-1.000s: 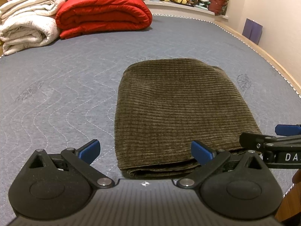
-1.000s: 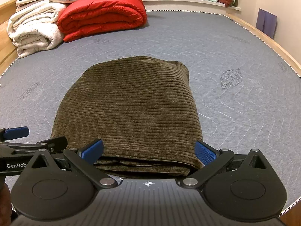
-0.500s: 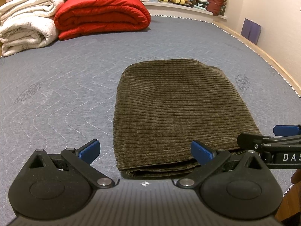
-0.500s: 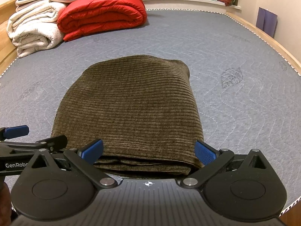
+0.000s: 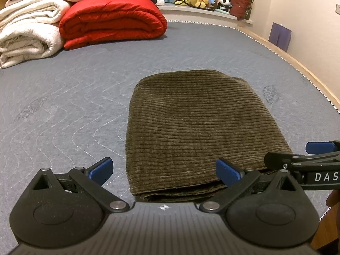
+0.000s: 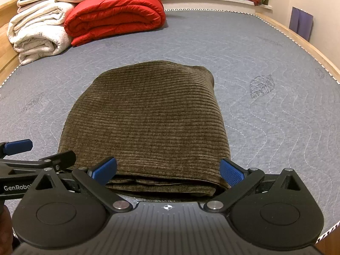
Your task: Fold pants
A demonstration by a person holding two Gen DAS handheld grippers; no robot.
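Both spread and holding nothing, left tool [image 5: 163,170] and right tool [image 6: 167,170] at the near layered edge of the pants [image 6: 146,119], long axis running straight away, neither nearer.

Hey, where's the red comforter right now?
The red comforter lies folded at the far end of the mattress, upper left in both wrist views, right beside the stacked white blankets and well beyond the folded pants.
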